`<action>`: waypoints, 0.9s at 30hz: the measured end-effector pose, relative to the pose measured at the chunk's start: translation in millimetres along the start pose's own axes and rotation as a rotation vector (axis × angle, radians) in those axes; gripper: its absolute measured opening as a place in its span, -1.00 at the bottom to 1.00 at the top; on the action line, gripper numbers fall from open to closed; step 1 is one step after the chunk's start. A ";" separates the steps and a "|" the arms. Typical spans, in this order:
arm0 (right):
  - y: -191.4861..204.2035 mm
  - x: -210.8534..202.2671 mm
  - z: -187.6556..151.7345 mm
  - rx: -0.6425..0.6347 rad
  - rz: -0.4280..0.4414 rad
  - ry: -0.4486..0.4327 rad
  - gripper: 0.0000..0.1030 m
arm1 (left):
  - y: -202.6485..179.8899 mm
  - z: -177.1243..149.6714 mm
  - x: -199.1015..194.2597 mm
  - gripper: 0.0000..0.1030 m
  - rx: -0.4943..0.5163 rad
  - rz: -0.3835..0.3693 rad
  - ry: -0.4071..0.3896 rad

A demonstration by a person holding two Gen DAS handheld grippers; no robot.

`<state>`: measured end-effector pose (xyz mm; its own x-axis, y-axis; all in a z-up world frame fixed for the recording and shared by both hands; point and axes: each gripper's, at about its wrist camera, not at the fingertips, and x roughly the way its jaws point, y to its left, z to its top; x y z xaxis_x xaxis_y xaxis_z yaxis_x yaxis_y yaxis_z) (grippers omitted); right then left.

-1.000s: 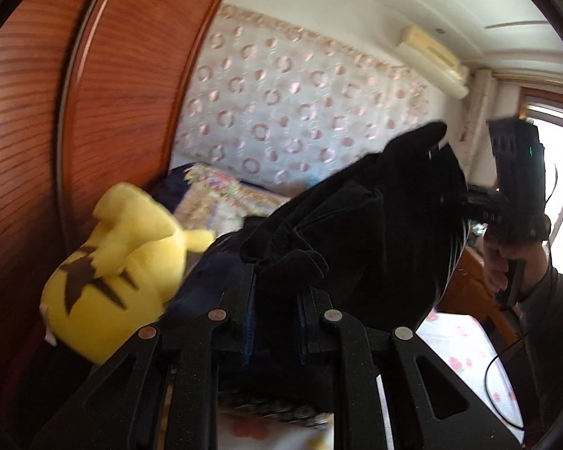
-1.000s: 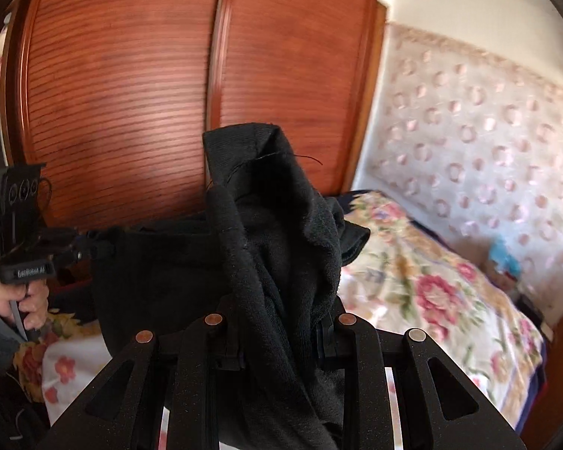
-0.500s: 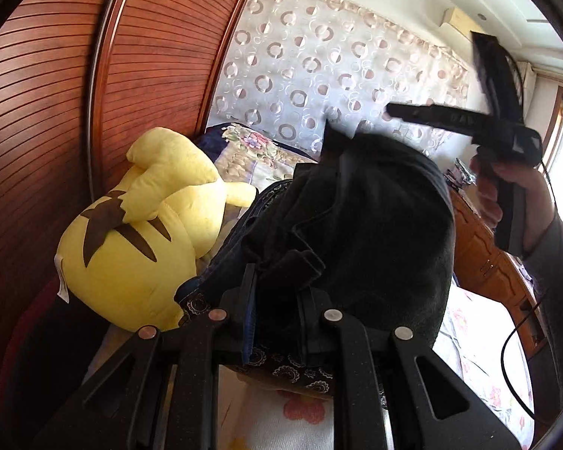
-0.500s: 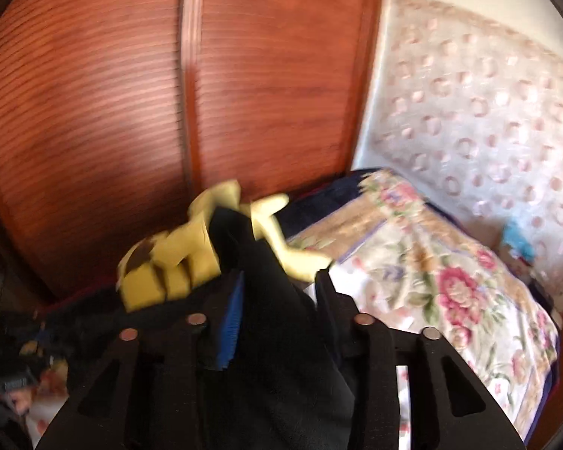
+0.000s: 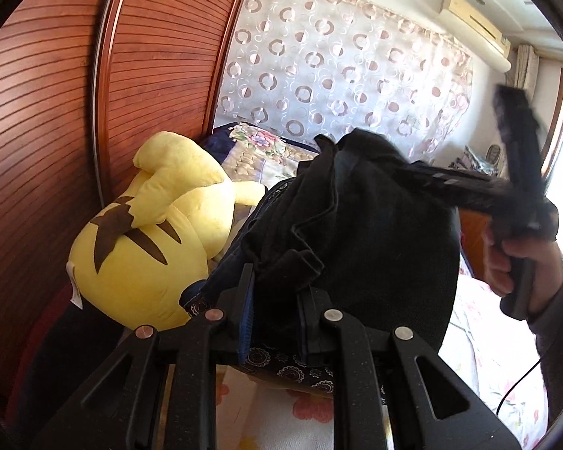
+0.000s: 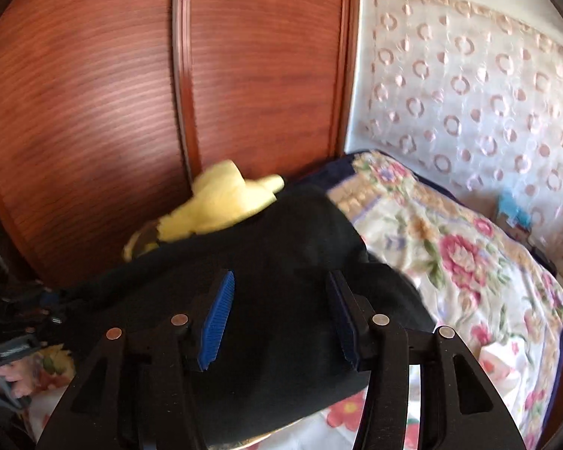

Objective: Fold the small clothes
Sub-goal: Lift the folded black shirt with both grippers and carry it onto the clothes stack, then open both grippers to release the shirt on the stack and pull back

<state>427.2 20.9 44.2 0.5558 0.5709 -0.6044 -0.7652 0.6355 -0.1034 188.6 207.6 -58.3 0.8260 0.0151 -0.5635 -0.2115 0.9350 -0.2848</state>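
Left tongs (image 5: 272,309): clamped on a bunched edge of the black knitted garment (image 5: 356,232), fingers pressed to the cloth on both sides.
Right tongs (image 6: 277,318): spread wide, blue ribbed pads (image 6: 216,320) bare, nothing between them; poised just above the garment.
Black knitted garment (image 6: 266,262): draped in a rounded heap on the floral-print bed (image 6: 450,247), its near edge raised by the left tongs.
Dark patterned cloth (image 5: 296,369): under the garment, only its trimmed edge showing.
Yellow plush toy with brown markings (image 5: 150,247): just beside the garment, on its wardrobe side.
Reddish-brown slatted wooden wardrobe (image 6: 131,93): behind the plush toy.
White sheer curtain with ring pattern (image 5: 337,67): behind the bed, beyond the garment.
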 end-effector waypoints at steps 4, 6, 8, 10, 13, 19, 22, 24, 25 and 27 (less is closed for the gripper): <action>-8.3 25.0 4.6 0.029 -0.024 0.003 0.03 | -5.4 2.1 -5.2 -0.57 0.037 0.030 0.000; -13.1 28.1 10.9 0.078 -0.016 -0.013 0.03 | -9.1 3.3 -13.4 -0.55 0.059 0.053 -0.010; -12.9 23.5 11.2 0.110 -0.014 -0.022 0.03 | -12.4 3.2 -22.0 -0.44 0.083 0.071 -0.025; -5.6 14.1 10.1 0.109 -0.029 -0.029 0.03 | -16.1 2.7 -33.8 -0.34 0.105 0.081 -0.050; 3.0 -0.4 -2.6 0.113 -0.054 -0.049 0.03 | -21.4 0.5 -48.4 -0.18 0.130 0.083 -0.073; 14.7 -60.8 -54.8 0.157 -0.092 -0.110 0.03 | -40.7 -7.7 -64.0 0.12 0.187 0.054 -0.076; 19.9 -91.5 -76.8 0.181 -0.123 -0.119 0.03 | -52.4 -12.7 -71.1 0.57 0.205 0.019 -0.093; 24.3 -113.8 -91.8 0.205 -0.135 -0.135 0.03 | -62.1 -15.9 -75.1 0.58 0.225 0.004 -0.094; 27.0 -125.9 -98.0 0.215 -0.143 -0.142 0.03 | -66.7 -18.0 -76.5 0.59 0.233 -0.002 -0.095; 32.4 -145.9 -111.3 0.233 -0.158 -0.150 0.03 | -77.5 -22.7 -78.3 0.61 0.252 -0.015 -0.097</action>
<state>285.2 -99.6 41.0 0.7165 0.5152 -0.4704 -0.5803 0.8144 0.0081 128.5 125.9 -9.7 0.8768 0.0235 -0.4803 -0.0722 0.9939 -0.0833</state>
